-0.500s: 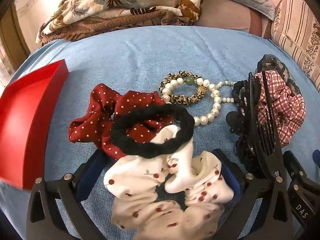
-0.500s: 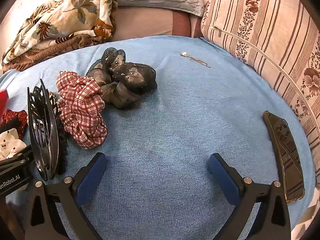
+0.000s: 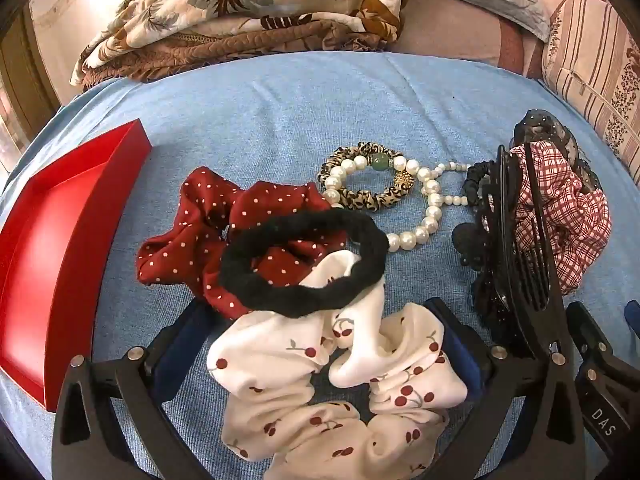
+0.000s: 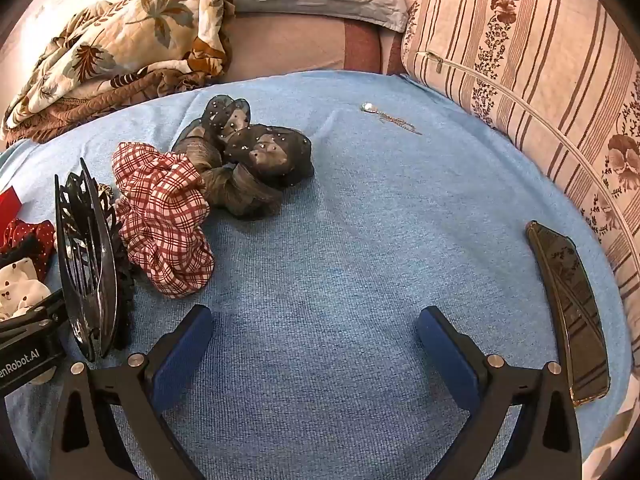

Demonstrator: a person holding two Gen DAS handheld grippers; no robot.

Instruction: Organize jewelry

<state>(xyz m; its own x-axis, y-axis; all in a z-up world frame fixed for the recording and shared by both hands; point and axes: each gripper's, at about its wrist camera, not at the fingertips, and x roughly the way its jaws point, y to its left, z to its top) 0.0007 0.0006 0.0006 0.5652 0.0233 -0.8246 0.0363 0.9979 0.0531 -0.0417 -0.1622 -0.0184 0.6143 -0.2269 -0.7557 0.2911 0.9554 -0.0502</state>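
My left gripper [image 3: 320, 344] is open, its blue pads on either side of a white cherry-print scrunchie [image 3: 332, 392]. A black fuzzy hair tie [image 3: 304, 260] lies across it and across a dark red polka-dot scrunchie [image 3: 224, 216]. Beyond lie a leopard-print tie with pearls [image 3: 366, 178] and a pearl bracelet [image 3: 430, 208]. A black claw clip [image 3: 508, 240] stands to the right, beside a red plaid scrunchie [image 4: 164, 228]. My right gripper [image 4: 314, 340] is open and empty over bare blue cloth. A dark sheer scrunchie [image 4: 248, 160] and a thin chain [image 4: 392, 118] lie farther off.
An open red box [image 3: 60, 240] sits at the left on the blue cloth. A dark phone [image 4: 570, 308] lies at the right edge. A striped floral pillow [image 4: 540, 80] and a crumpled leaf-print blanket [image 3: 240, 12] border the back.
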